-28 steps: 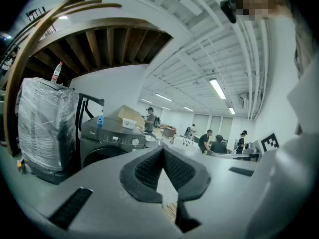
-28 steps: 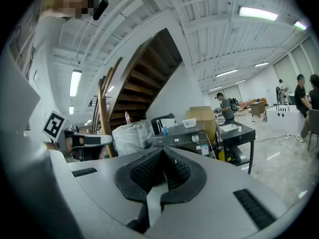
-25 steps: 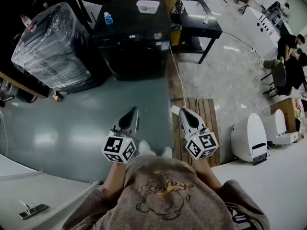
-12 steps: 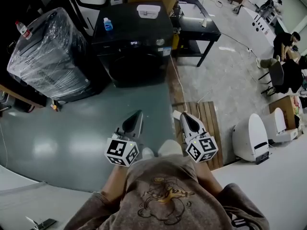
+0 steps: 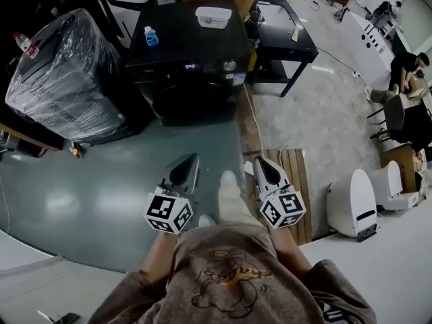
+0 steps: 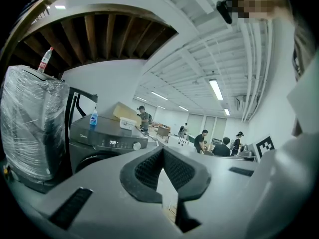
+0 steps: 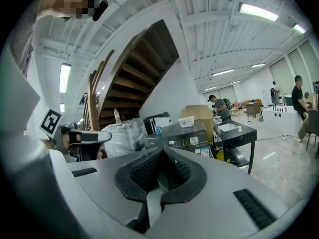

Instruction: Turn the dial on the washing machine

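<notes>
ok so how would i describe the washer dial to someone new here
Find the black front-loading washing machine beside the plastic-wrapped appliance. Along its top front edge runs a control strip with a lit display. The dial is the round silvery knob right of that display, the only pale round thing on that dark strip.

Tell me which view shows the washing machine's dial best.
Right gripper view: the dial faces the camera, bright and round. The left gripper view shows it dimmer and angled; the head view, tiny from above.
</notes>
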`<state>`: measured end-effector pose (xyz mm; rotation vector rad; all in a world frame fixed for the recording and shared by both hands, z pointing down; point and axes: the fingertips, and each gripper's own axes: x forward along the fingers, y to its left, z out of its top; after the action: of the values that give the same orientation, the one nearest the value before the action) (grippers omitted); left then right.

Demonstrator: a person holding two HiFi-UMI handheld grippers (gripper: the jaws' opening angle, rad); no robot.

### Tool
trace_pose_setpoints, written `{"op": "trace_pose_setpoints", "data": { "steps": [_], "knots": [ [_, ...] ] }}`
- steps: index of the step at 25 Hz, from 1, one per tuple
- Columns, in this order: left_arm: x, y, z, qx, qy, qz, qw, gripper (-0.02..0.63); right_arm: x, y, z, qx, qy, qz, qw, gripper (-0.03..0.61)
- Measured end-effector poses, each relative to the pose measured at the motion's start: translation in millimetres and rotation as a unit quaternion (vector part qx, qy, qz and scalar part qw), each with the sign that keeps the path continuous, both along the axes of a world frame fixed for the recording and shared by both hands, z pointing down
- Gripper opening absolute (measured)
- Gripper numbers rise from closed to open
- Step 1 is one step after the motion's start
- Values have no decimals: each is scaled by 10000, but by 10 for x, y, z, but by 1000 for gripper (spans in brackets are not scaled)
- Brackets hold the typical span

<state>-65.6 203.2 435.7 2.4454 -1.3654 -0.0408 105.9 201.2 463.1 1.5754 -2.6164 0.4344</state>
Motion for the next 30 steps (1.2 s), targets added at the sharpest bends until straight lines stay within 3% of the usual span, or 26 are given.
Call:
{"op": "trace_pose_setpoints", "data": {
  "steps": [6,15,23,30],
  "knots": [
    [84,-684,-92,-9,-63,-84,9999,-8,55,-761,-97,65,-11,-137,9999,0],
    [267,-1558,-229,16,-183,-544,9984,-8,200,-1746,-207,151,-24,-619,9980,0],
    [356,-1912,-141,-86,-226,-780,9967,-8,284,-2167,-147,90,-4,-759,9971,0],
    [288,-2157,-160,-112,-257,-728,9970,-8,210,-2364,-143,64,-35,-698,9975,2]
  ]
}}
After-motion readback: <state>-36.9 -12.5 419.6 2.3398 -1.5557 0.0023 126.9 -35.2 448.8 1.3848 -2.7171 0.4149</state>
